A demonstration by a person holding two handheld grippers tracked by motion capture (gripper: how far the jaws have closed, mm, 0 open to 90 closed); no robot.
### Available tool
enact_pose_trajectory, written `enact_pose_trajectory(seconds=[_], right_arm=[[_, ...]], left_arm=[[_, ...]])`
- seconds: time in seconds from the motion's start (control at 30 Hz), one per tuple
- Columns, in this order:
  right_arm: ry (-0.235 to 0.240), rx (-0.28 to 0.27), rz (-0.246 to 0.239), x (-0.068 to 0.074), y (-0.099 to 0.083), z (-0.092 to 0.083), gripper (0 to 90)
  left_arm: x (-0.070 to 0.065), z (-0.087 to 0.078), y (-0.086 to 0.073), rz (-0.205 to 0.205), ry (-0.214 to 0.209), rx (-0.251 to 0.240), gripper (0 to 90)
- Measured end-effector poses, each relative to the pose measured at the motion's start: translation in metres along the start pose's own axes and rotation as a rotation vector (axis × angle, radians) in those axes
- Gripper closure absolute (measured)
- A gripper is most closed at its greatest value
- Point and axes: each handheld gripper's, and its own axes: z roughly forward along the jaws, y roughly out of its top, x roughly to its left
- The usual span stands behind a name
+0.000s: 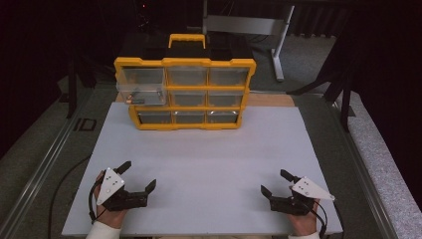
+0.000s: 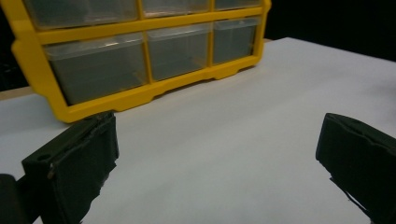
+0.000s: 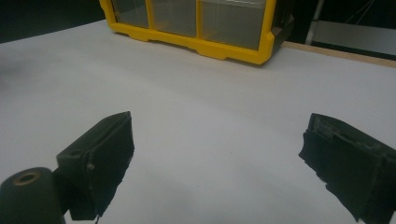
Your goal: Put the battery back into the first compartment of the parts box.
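A yellow and black drawer organizer [image 1: 185, 92] with clear drawers stands at the far side of the white table [image 1: 209, 159]. Its middle-left drawer [image 1: 142, 92] is pulled out, with small items inside. My left gripper [image 1: 138, 176] rests near the front left of the table, open and empty. My right gripper [image 1: 276, 182] rests near the front right, also open and empty. In the left gripper view the organizer [image 2: 140, 56] lies ahead beyond the wide-apart jaws of my left gripper [image 2: 217, 154]. In the right gripper view the organizer's lower corner [image 3: 196, 23] sits ahead of my right gripper [image 3: 217, 154].
A metal table leg and frame [image 1: 281, 40] stands behind the organizer on grey floor. A strip of bare wood [image 1: 271, 99] shows at the table's far edge. Metal rails [image 1: 45, 164] run along both sides of the table.
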Motion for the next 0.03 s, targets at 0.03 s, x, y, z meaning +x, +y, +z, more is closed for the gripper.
enact_pose_trajectory(seconds=[0.03], right_arm=[[0.0, -0.001, 0.0, 0.0, 0.0001, 0.0002, 8.6]], left_arm=[[-0.0005, 0.0004, 0.0004, 0.004, 0.001, 0.004, 0.1]])
